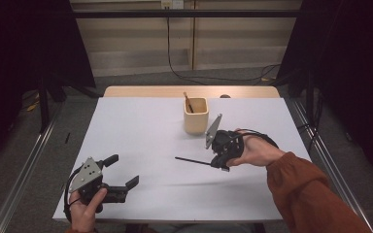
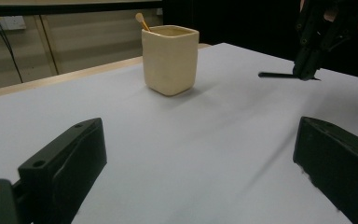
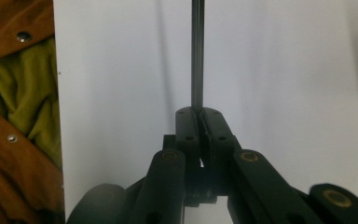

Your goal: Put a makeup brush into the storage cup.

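Left gripper (image 1: 121,171) at near tabletop edge, jaws spread, nothing between them | right gripper (image 1: 222,162) mid-right above white tabletop (image 1: 141,131), jaws pressed together, pinching thin black stick (image 1: 192,160) by one end, stick level, pointing left | cream square cup (image 1: 195,115) just behind, wooden stick (image 1: 188,102) leaning inside | path between stick and cup unobstructed

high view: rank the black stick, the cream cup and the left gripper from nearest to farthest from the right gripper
1. black stick: clamped in the right gripper, pointing toward the table's left.
2. cream cup: just beyond that gripper, toward the far edge, with a wooden stick standing in it.
3. left gripper: at the near left corner, jaws open over bare table.
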